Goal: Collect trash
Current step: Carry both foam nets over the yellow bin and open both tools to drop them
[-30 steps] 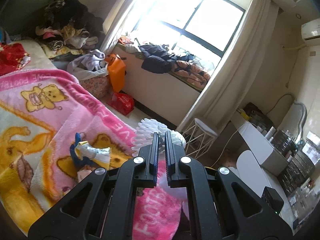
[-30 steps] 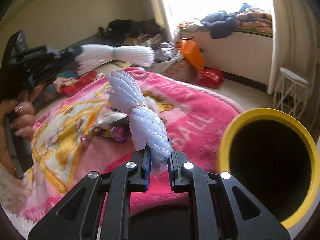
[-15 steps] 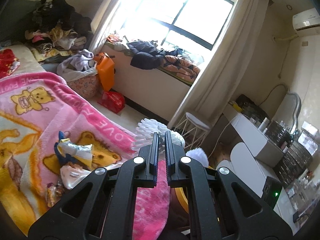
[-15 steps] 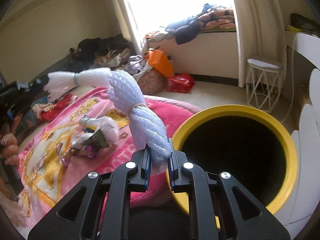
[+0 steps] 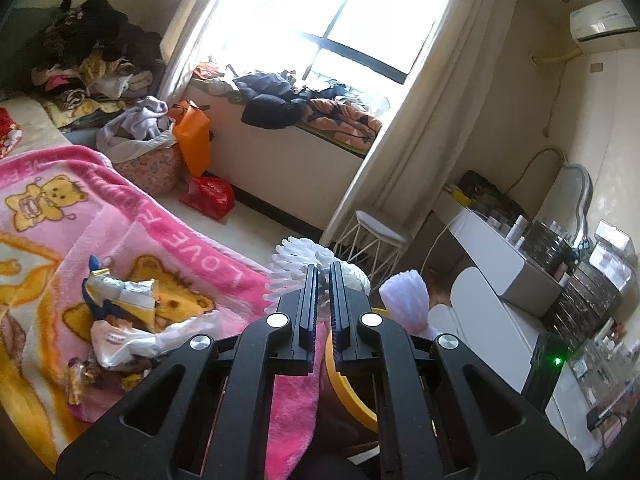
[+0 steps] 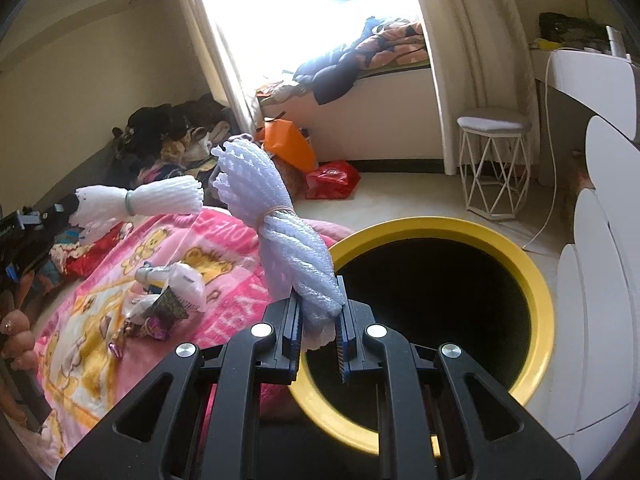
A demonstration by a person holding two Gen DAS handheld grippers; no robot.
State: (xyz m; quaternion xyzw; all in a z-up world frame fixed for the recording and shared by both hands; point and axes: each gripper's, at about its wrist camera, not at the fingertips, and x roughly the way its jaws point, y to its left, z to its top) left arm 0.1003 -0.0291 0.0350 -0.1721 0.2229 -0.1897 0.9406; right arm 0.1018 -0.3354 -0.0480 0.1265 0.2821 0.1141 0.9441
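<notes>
My right gripper is shut on the lower end of a white foam-net bundle that stands up tilted left, over the near-left rim of a yellow bin with a dark inside. My left gripper is shut on a second white foam-net bundle, which fans out beyond its tips. The right wrist view shows that second foam-net bundle lying level above the bed. In the left wrist view the bin's rim sits just below the fingers. Crumpled wrappers lie on the pink blanket.
A white wire stool stands by the curtain, a red bag and an orange bag lie on the floor. A white desk with bottles is at the right. A person's hand shows at the far left.
Both grippers have swung from over the bed toward the yellow bin, each still gripping its foam bundle. The bin now fills the right wrist view, and its rim has appeared under the left gripper.
</notes>
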